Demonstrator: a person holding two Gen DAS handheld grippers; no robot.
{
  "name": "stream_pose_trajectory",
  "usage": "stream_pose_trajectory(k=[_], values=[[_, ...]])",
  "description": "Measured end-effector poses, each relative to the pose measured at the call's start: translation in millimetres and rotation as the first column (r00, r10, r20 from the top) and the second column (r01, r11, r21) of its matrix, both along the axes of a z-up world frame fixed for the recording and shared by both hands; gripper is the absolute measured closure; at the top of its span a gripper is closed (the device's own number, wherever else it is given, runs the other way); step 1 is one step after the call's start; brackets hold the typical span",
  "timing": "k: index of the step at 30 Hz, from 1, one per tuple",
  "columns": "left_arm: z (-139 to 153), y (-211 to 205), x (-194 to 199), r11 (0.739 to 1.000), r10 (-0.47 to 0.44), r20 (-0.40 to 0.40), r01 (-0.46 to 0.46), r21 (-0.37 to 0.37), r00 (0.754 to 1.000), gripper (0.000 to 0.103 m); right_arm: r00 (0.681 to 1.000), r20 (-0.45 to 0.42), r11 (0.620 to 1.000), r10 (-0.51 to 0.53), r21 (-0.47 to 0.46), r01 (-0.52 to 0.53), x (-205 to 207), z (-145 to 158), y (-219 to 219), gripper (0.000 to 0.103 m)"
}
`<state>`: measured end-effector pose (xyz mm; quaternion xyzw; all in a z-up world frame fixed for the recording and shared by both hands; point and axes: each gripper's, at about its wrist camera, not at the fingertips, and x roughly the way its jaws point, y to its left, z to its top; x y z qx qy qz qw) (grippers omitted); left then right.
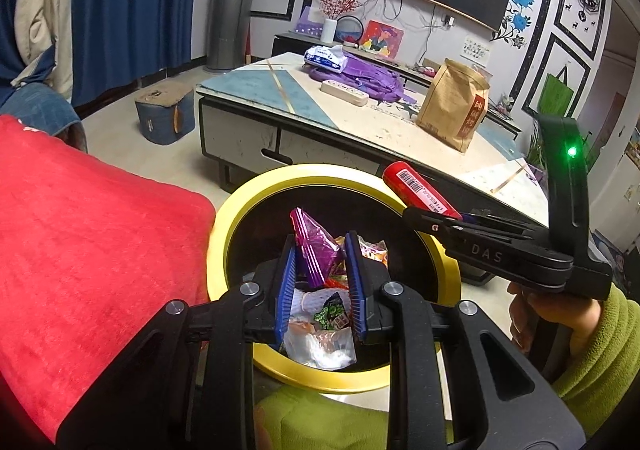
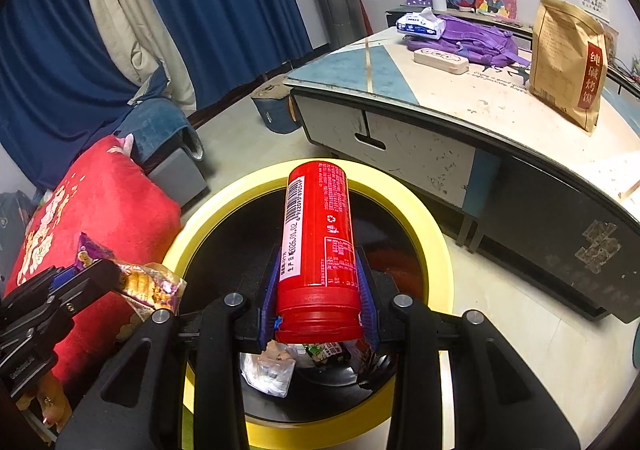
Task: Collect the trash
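Left wrist view: left gripper (image 1: 320,282) low centre, ribbed blue fingers (image 1: 286,290) clamped on a crinkled, glossy purple foil wrapper (image 1: 314,246), held above the round black trash bin with a thick yellow rim (image 1: 236,210). Inside the bin, a heap of crumpled packets: clear film, white plastic, a green-printed sachet; details small and partly hidden behind the fingers. At right, right gripper (image 1: 424,218) seen side-on, gripping a smooth red cylindrical plastic bottle with a barcode label (image 1: 416,188); only its end showing past the black frame. A hand in a fuzzy green sleeve (image 1: 552,314) on the handle. Plush red blanket (image 1: 92,242) filling the left, cut off by the edge.

Right wrist view: bottle centred, its ridged cap end pinched between blue fingers, body pointing up-frame over the bin opening. Lower left, wrapper showing a printed snack picture, partly hidden by the other gripper. Upper right, a scuffed pale and blue surface (image 2: 480,102) carrying a brown paper bag (image 2: 568,62) and purple cloth (image 2: 472,38).
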<state>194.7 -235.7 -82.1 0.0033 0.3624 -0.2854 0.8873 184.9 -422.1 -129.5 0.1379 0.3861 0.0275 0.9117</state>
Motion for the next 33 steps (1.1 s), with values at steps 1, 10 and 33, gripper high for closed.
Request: stream_pose_trajectory(k=[1, 10, 33], values=[[-1, -2, -1, 1.000, 0.001, -0.003, -0.001, 0.002, 1.000, 0.086, 1.000, -0.001, 1.000, -0.002, 0.000, 0.002, 0, -1, 0, 0.070], [-9, 1, 7, 1.000, 0.006, -0.045, -0.005, 0.007, 0.999, 0.073, 1.000, -0.015, 1.000, -0.015, 0.015, 0.016, 3, -3, -3, 0.068], [14, 78, 6, 0.973, 0.229, -0.081, -0.229, 0.013, 0.970, 0.011, 0.999, 0.034, 0.998, -0.034, -0.053, 0.036, -11, 19, 17, 0.010]])
